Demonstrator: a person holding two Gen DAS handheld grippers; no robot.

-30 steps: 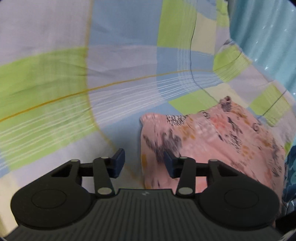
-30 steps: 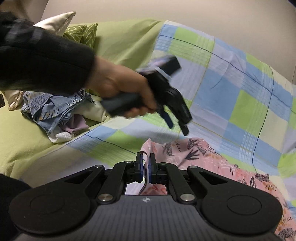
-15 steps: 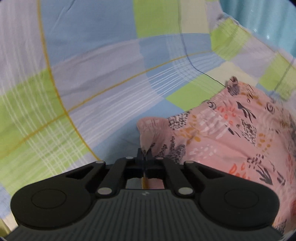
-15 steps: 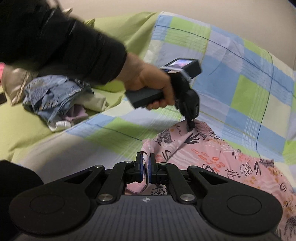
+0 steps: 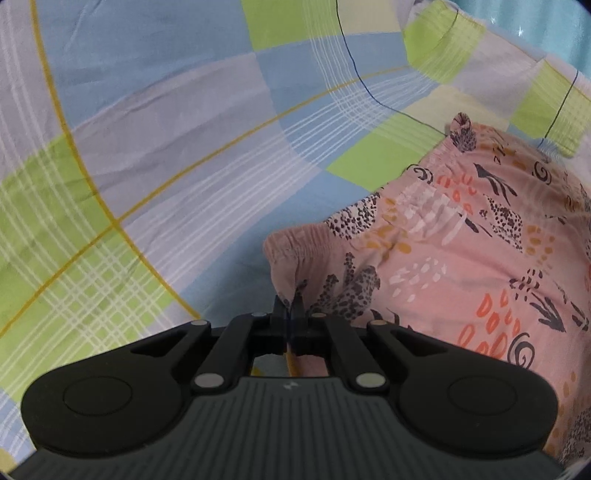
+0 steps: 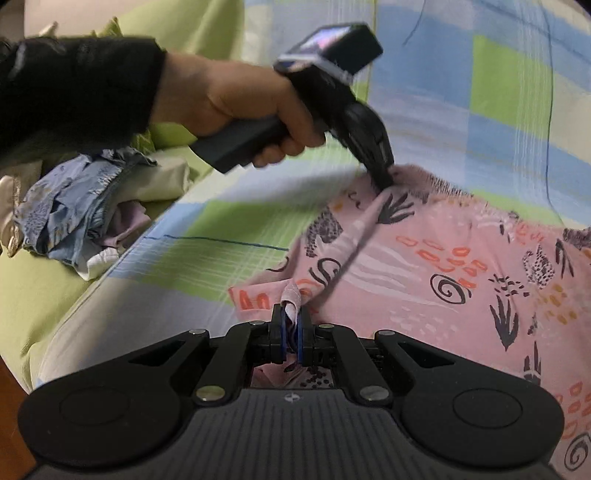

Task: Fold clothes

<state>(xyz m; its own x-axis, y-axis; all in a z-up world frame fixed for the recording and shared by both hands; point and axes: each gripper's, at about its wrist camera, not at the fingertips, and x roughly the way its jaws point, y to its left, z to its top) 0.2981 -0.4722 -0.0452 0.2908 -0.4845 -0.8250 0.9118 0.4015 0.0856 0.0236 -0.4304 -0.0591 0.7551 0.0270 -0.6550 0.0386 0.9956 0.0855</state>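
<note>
A pink patterned garment (image 5: 461, 251) (image 6: 443, 266) lies spread on a checked bedsheet (image 5: 177, 147). My left gripper (image 5: 289, 314) is shut on the garment's gathered waistband corner; in the right wrist view the same gripper (image 6: 384, 181) pinches the far corner, held by a hand (image 6: 236, 99) in a black sleeve. My right gripper (image 6: 291, 321) is shut on the near corner, with a fold of pink cloth sticking up between its blue pads. A taut ridge of fabric runs between the two pinched corners.
A heap of crumpled blue, lilac and white clothes (image 6: 81, 214) lies on the green sheet (image 6: 37, 295) at the left, below pillows. A teal curtain (image 5: 546, 26) hangs beyond the bed's far edge. A wall stands behind the bed.
My left gripper went from open above the waistband corner to shut on it. My right gripper moved with its corner, and the cloth between the two grippers has pulled taut.
</note>
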